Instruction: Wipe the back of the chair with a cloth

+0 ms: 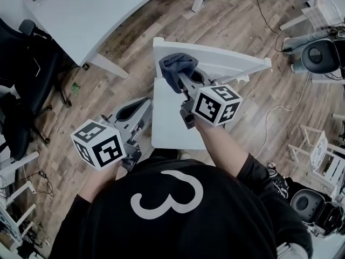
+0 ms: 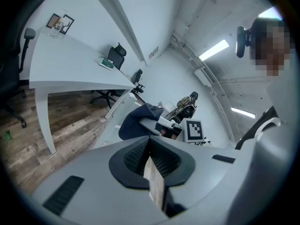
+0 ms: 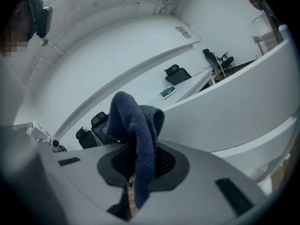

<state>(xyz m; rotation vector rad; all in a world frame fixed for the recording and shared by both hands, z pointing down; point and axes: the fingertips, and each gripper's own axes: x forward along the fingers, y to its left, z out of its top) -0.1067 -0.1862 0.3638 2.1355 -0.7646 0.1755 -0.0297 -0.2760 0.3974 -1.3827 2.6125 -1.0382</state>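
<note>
- Jaws of right gripper (image 1: 182, 82) clamped on cloth (image 1: 175, 66): one dark blue fold pinched between the pads, the rest bunched over the tips.
- Cloth set against the top edge of the back (image 1: 226, 61), at its left end, above the rear edge of the seat (image 1: 175, 117).
- Remainder of that top edge bare, out to the right end.
- Jaws of left gripper (image 1: 143, 104) closed to a sliver, nothing between them.
- Left gripper just beside the seat's left edge; contact with it cannot be told.
- Bare wooden floor (image 1: 135, 53) to the left of and behind the chair.
- Desk (image 1: 91, 15) near the rear left corner, one leg close by.
- Black office chair (image 1: 21, 85) well off to the left.
- Cables (image 1: 275, 112) on the floor to the right.
</note>
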